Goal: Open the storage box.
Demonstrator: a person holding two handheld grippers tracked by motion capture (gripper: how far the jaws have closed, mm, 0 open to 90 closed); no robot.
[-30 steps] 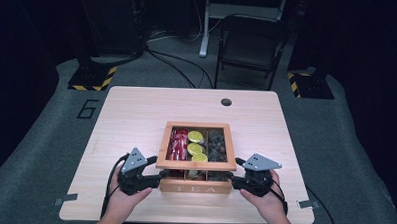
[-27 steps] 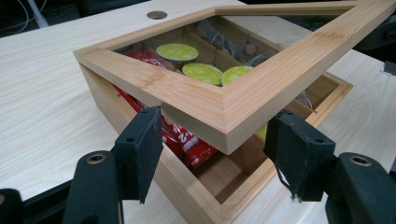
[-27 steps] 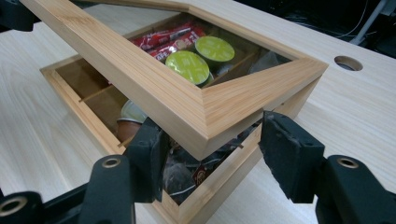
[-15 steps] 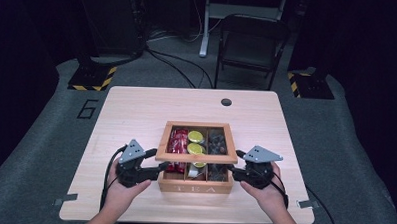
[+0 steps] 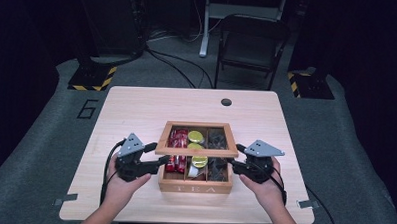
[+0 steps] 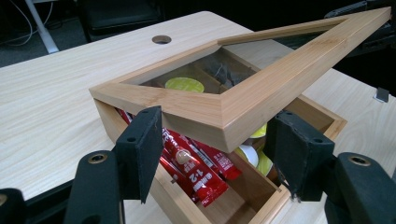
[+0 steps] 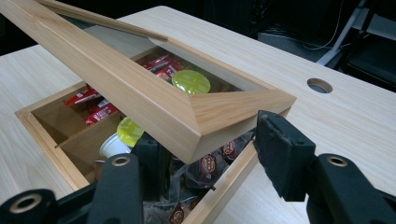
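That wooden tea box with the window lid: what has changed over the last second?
The lid has risen: its front edge was low over the tea box a second ago and now stands higher, showing more of the compartments. The left gripper and right gripper have lifted with it, jaws open at its front corners. The box, the red sachets and the table stayed put.
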